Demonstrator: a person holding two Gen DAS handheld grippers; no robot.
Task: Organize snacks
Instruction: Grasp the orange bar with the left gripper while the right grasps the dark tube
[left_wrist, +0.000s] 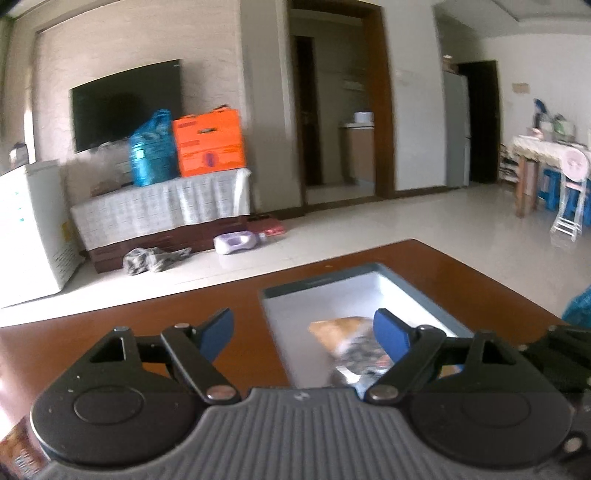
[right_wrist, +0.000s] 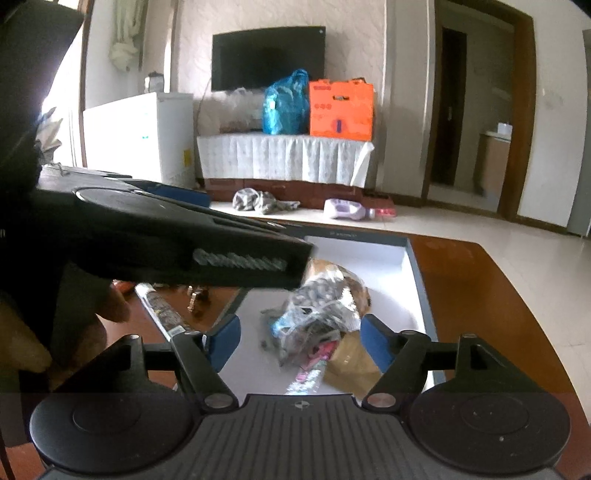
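Tray (right_wrist: 413, 258): 1, grey-rimmed, on brown counter (right_wrist: 480, 280).
Snack bags (right_wrist: 325, 306): approx. 3, piled inside tray.
Left gripper (left_wrist: 303, 334): tilted down, jaws wide, empty.
Right gripper (right_wrist: 300, 341): same, jaws wide round pile, not pressing.

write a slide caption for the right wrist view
Right tongs open above snack bags piled in a white tray on a wooden table.

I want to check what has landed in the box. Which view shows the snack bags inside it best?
The right wrist view: the snack bags lie in a heap in the white box, almost wholly visible between the right gripper's open jaws. In the left wrist view the bags are blurred and partly hidden behind the left gripper.
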